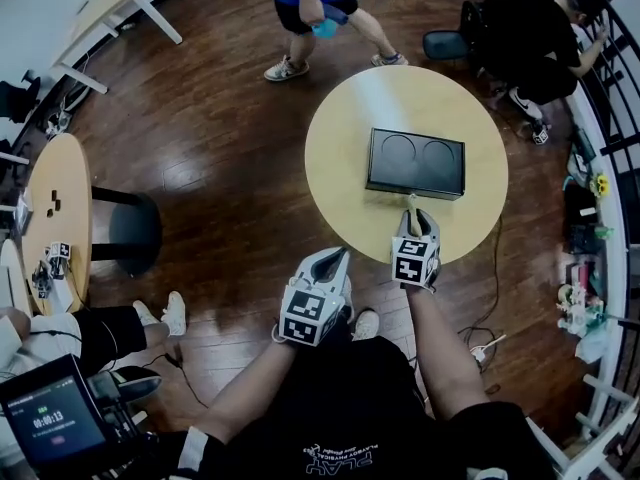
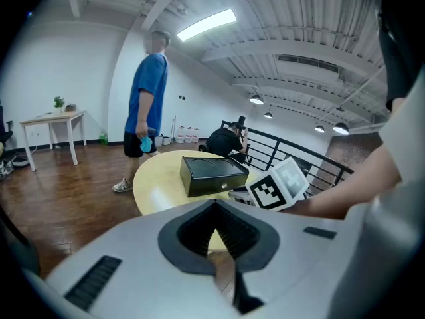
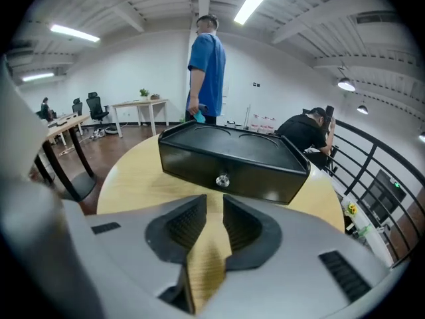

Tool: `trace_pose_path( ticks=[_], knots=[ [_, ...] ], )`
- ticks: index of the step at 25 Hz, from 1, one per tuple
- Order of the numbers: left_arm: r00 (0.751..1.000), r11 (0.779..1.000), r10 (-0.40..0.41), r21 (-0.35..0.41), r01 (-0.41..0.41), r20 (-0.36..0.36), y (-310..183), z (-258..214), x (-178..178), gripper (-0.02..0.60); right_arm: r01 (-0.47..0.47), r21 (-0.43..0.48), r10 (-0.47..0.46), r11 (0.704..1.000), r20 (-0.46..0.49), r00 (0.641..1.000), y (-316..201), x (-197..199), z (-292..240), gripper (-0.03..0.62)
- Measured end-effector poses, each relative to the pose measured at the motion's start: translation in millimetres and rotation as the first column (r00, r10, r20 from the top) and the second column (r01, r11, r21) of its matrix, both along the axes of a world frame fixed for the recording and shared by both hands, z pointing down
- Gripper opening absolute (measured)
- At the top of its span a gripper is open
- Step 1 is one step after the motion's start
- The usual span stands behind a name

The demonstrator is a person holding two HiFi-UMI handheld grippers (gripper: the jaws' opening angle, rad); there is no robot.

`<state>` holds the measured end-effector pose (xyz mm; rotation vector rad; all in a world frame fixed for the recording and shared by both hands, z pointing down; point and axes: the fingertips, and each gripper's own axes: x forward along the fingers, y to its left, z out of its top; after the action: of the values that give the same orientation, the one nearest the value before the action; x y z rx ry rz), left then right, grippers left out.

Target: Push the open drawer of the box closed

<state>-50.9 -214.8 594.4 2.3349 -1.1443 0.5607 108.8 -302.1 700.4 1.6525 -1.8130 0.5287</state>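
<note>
Top (image 1: 340,398): black, with white lettering printed on the front.
Left gripper (image 1: 338,255): pale grey shell, dark ribbed pads inside.
Right gripper (image 1: 411,202): same grey build.
Marker cubes (image 1: 308,316): white, black square codes.

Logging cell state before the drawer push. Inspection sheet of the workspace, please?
Surface: round yellow table.
Job's things: black box on the table, its knob side facing the right hand-held gripper; drawer front looks about flush, no clear gap seen.
Clutter: nothing seen on the table besides the box.
Grippers: left hand-held gripper shut, empty, back from the table; right hand-held gripper slightly open, empty, just short of the box front.
Cables: cable on the floor right of the table.
Surroundings: person in blue standing beyond the table; person in black by the railing; second round table at left.
</note>
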Motion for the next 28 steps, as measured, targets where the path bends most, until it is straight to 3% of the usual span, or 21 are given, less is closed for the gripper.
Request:
trace_pose_path(
  ticks=[7, 15, 21, 28],
  knots=[
    [0.999, 0.999, -0.034, 0.026, 0.034, -0.004, 34, -24, 15, -0.003, 0.034, 0.059, -0.038, 0.998, 0.074, 0.997, 68, 1, -49, 0.075],
    [0.997, 0.995, -0.075, 0.060, 0.074, 0.006, 58, -34, 16, -0.003, 0.040, 0.177, -0.058, 0.983, 0.101, 0.993, 115, 6, -96, 0.006],
    [0.996, 0.991, -0.088, 0.106, 0.086, 0.012, 78, -57, 25, -0.003, 0.069, 0.201, -0.100, 0.977, 0.146, 0.984, 158, 11, -115, 0.006],
    [0.986, 0.975, -0.162, 0.158, 0.155, 0.032, 113, -70, 19, -0.003, 0.114, 0.212, -0.155, 0.971, 0.188, 0.970, 217, 6, -118, 0.006]
  ],
)
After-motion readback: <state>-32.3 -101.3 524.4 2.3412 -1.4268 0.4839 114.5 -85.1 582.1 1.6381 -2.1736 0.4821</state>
